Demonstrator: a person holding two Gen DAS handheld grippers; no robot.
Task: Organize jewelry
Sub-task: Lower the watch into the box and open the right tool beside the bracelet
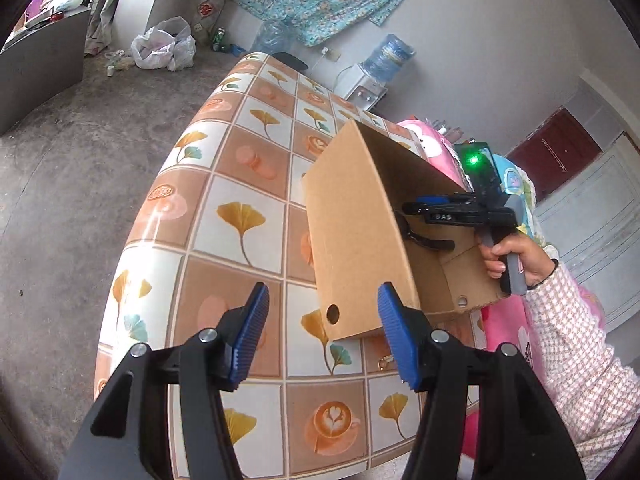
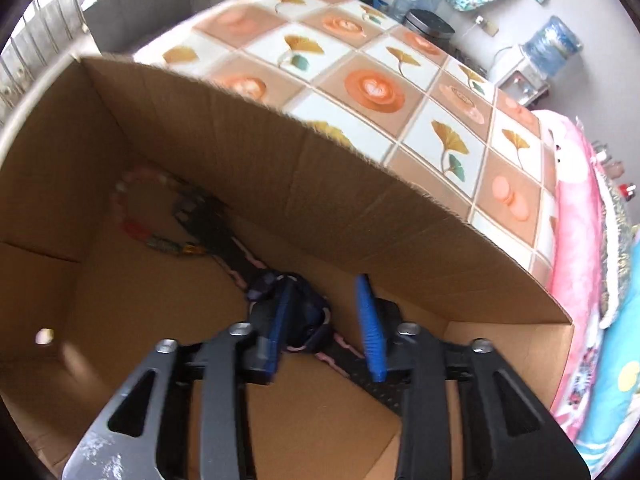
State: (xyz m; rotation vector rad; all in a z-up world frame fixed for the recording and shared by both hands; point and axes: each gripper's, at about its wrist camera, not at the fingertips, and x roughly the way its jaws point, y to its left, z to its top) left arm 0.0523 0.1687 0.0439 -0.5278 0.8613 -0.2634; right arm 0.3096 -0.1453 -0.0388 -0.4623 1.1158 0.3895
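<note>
An open cardboard box [image 1: 356,220] stands on the tiled-pattern tablecloth [image 1: 240,216]. My left gripper [image 1: 324,300] hangs open and empty over the cloth, just in front of the box's near wall. A hand [image 1: 508,256] holds my right gripper [image 1: 424,236] down inside the box. In the right wrist view, the right gripper [image 2: 324,284] is open above the box floor [image 2: 140,312]. A dark watch with a pink-edged strap [image 2: 304,320] lies under and between its fingers. A pale bead bracelet [image 2: 122,200] and a coloured bead piece [image 2: 168,245] lie in the far corner.
A small gold-coloured piece [image 1: 383,362] lies on the cloth beside the box. The table's edge drops to a concrete floor on the left. Pink bedding [image 1: 432,148] lies behind the table. A water dispenser [image 1: 384,60] and a plastic bag [image 1: 164,44] stand by the wall.
</note>
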